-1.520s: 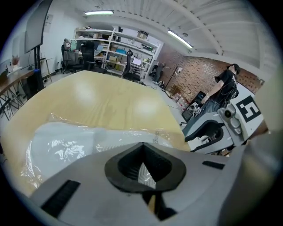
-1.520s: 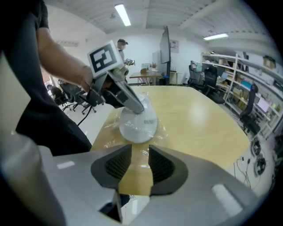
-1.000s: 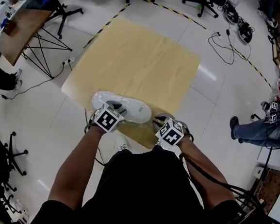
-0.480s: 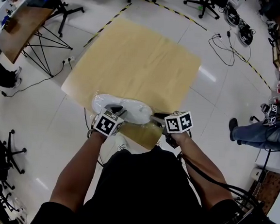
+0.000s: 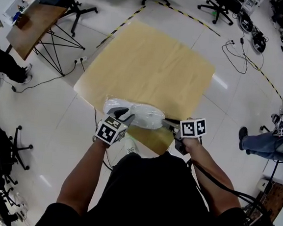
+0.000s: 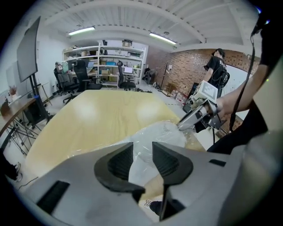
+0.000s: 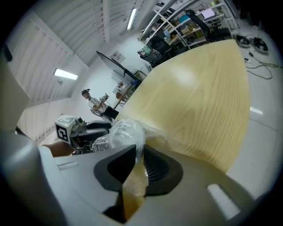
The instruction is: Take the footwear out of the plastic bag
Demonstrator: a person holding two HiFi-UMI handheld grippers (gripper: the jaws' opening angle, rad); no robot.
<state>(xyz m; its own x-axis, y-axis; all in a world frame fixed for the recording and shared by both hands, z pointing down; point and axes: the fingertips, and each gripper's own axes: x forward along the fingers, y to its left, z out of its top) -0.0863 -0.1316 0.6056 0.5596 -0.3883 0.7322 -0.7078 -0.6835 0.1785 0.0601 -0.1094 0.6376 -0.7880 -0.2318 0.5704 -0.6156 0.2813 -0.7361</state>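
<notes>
A white shoe (image 5: 131,112) lies inside a clear plastic bag (image 5: 146,117) at the near edge of the wooden table (image 5: 151,61). My left gripper (image 5: 123,116) is at the bag's left end. Its jaws are opening, with crinkled plastic (image 6: 152,134) showing in the gap between them. My right gripper (image 5: 169,122) reaches in from the right; its jaws are closing and pinch a fold of the bag's film (image 7: 132,145). The left gripper view also shows the right gripper (image 6: 194,117) at the bag's far end. In the right gripper view the left gripper (image 7: 84,130) sits behind the bag.
A small desk on thin black legs (image 5: 36,22) stands to the left. Office chairs (image 5: 217,3) and floor cables (image 5: 238,52) lie beyond the table. A person's legs (image 5: 267,143) are at the right. Yellow-black tape (image 5: 119,27) marks the floor.
My right gripper has turned its marker cube upward and now points left into the bag's right end. The left gripper has stayed at the bag's left end.
</notes>
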